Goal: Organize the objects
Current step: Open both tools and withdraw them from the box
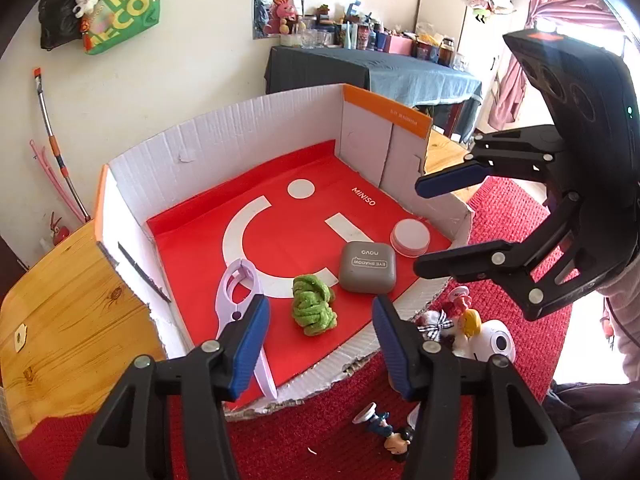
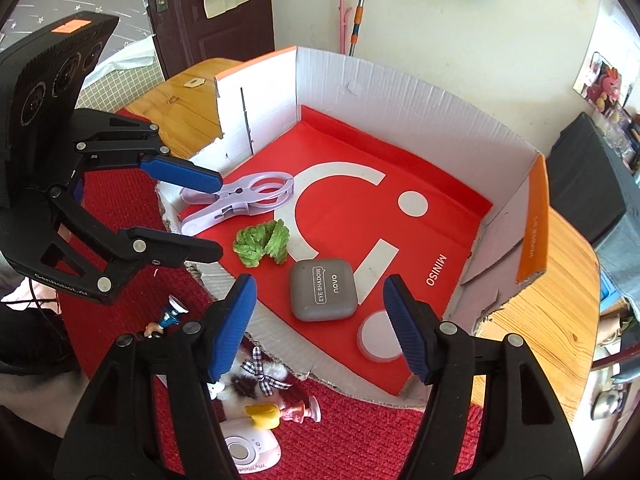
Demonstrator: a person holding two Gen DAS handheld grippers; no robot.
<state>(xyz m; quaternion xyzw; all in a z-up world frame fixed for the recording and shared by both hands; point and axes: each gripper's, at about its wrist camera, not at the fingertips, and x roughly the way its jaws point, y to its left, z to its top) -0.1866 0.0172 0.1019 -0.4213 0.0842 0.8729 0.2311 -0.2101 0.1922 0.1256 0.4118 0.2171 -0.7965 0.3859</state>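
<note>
A white cardboard box [image 1: 208, 136] [image 2: 400, 76] with a red liner holds a lilac clip [image 1: 236, 292] [image 2: 240, 196], a green knitted lump [image 1: 314, 308] [image 2: 262, 242], a grey eye-shadow case [image 1: 367, 267] [image 2: 323, 295] and a round white jar [image 1: 410, 237] [image 2: 378, 338]. My left gripper [image 1: 318, 344] [image 2: 192, 216] is open and empty over the box's near edge. My right gripper [image 2: 316, 328] [image 1: 440, 232] is open and empty above the case. Small figurines [image 1: 394, 432] [image 2: 296, 408], a plush with a checked bow [image 1: 434, 322] [image 2: 260, 376] and a pink-white device [image 1: 498, 340] [image 2: 248, 452] lie outside the box on the red mat.
The box sits on a wooden table [image 1: 60, 300] [image 2: 560, 320] partly covered by a red knitted mat [image 1: 512, 216] [image 2: 352, 436]. A cluttered side table with a dark cloth [image 1: 372, 68] stands behind. A mop [image 1: 56, 148] leans on the wall.
</note>
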